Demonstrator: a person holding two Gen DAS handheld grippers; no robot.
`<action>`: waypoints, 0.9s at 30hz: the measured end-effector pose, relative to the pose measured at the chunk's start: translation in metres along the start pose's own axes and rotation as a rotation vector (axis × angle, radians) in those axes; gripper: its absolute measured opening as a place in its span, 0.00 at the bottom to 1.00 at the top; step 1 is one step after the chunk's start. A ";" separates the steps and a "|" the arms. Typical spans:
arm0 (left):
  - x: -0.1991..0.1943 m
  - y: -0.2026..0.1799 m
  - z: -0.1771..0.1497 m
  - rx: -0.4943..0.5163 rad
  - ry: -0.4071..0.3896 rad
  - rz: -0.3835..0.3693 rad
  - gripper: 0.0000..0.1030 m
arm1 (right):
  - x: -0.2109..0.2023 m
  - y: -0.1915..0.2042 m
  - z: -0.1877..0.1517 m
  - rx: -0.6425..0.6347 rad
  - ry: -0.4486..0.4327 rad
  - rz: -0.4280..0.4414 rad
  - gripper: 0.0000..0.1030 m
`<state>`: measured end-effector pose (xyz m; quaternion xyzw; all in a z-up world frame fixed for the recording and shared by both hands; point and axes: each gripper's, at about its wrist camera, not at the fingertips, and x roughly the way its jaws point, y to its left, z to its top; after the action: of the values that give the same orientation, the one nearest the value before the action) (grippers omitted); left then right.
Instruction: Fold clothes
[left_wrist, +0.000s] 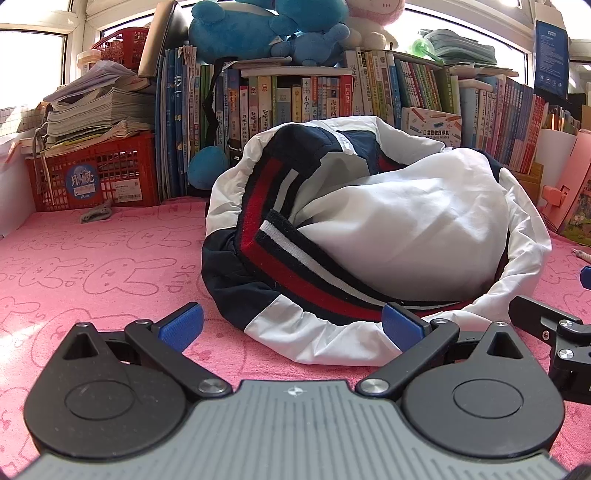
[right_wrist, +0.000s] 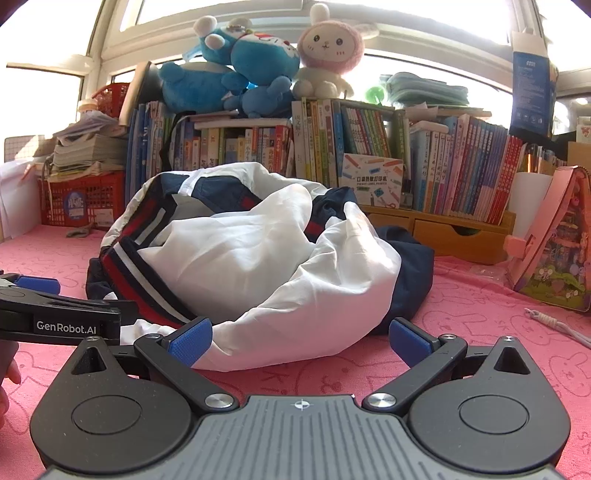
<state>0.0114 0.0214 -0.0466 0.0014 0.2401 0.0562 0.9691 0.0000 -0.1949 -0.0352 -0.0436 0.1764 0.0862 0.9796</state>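
Red crate (left_wrist: 96, 177) holds stacked papers (left_wrist: 98, 107).

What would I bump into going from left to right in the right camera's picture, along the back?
Red basket → crumpled jacket → wooden drawer box → pink picture box.

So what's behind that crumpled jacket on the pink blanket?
Behind the jacket stands a row of upright books, with a red crate to the left and wooden drawers to the right. The books' lower parts are hidden by the jacket.
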 end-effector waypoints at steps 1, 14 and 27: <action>0.000 -0.001 0.000 0.009 0.001 -0.001 1.00 | 0.000 0.000 0.000 -0.001 0.002 -0.002 1.00; -0.002 -0.013 0.000 0.082 -0.014 0.005 1.00 | -0.001 0.001 -0.001 -0.012 -0.007 -0.028 1.00; 0.001 -0.012 0.000 0.081 -0.002 -0.009 1.00 | -0.001 0.002 -0.002 -0.019 -0.010 -0.027 1.00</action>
<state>0.0133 0.0093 -0.0475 0.0397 0.2413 0.0419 0.9687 -0.0020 -0.1932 -0.0365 -0.0546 0.1699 0.0749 0.9811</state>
